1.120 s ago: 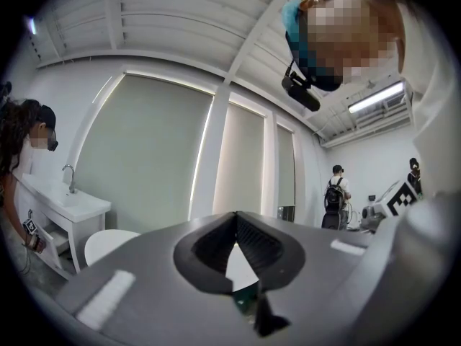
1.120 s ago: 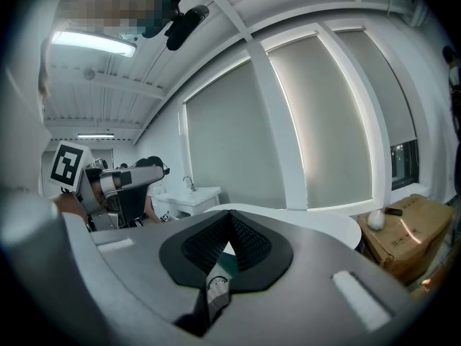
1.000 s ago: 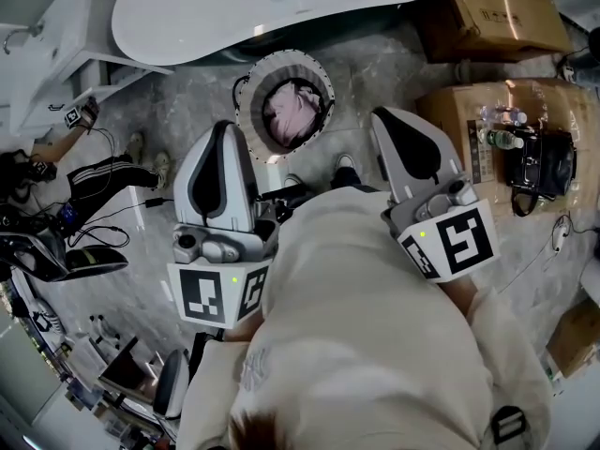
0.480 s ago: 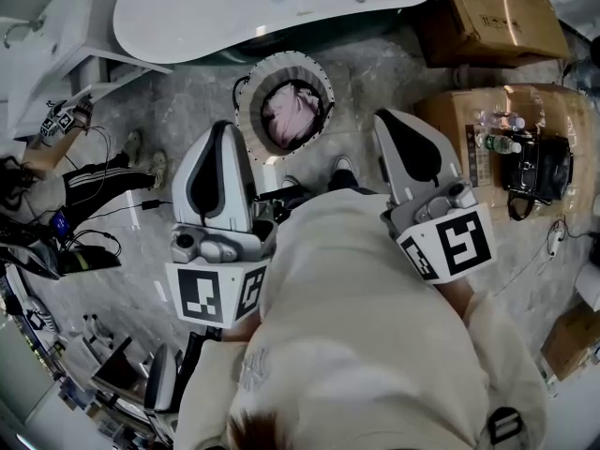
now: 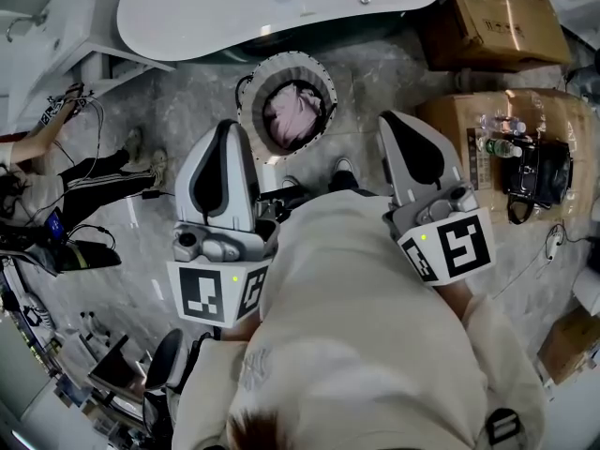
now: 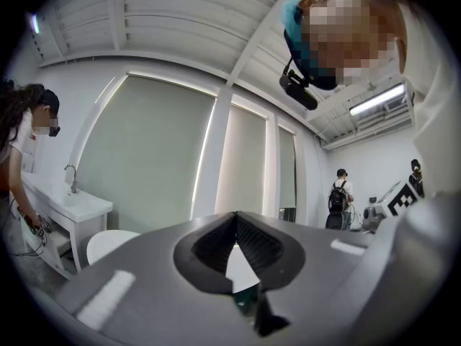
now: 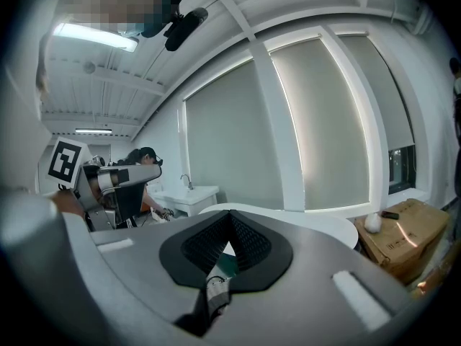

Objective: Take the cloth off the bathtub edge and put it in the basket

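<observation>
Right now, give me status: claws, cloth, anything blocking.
Left claw shut, empty. Right claw shut, empty. Pink cloth already in basket, beside bathtub. Nothing in the way.

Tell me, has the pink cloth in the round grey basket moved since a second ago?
No. The pink cloth stays bunched in the middle of the round grey basket, which sits just below the white bathtub edge as before.

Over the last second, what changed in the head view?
Only the bystander at the left shifted, the arm lifting toward the white counter. The left gripper and right gripper stayed put, both shut and empty. The pink cloth still lies in the basket.
</observation>
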A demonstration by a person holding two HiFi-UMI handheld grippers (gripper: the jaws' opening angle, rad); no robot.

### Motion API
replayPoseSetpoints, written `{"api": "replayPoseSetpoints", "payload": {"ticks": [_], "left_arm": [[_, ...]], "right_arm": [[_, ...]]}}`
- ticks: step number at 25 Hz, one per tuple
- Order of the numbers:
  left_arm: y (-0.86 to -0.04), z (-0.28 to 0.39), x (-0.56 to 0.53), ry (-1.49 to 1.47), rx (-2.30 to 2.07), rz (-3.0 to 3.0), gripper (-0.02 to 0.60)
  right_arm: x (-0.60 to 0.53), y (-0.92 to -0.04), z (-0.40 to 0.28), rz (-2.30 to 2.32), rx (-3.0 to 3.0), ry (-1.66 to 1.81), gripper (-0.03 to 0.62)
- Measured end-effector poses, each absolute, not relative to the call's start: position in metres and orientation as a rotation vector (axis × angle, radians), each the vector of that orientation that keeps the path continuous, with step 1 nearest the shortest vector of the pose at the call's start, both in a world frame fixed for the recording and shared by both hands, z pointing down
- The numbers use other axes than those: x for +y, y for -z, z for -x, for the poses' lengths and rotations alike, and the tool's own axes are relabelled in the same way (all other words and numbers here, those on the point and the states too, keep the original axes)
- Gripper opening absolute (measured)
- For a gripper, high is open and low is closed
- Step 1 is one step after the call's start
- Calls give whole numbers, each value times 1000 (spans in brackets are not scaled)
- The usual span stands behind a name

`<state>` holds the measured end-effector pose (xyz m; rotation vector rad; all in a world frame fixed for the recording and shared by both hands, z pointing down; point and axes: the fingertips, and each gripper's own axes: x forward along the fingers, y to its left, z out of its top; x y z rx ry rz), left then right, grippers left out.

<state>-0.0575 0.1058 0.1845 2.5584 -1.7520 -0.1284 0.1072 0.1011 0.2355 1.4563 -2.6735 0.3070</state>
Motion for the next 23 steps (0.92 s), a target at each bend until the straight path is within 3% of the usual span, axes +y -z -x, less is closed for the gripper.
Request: {"api": "replayPoseSetpoints", "payload": {"ticks": [23], "left_arm": [[-185,58,104,118,-1743,-2560,2]], "right_arm": [[97,-235,-104,-1447,-2669,-306,-3]]}}
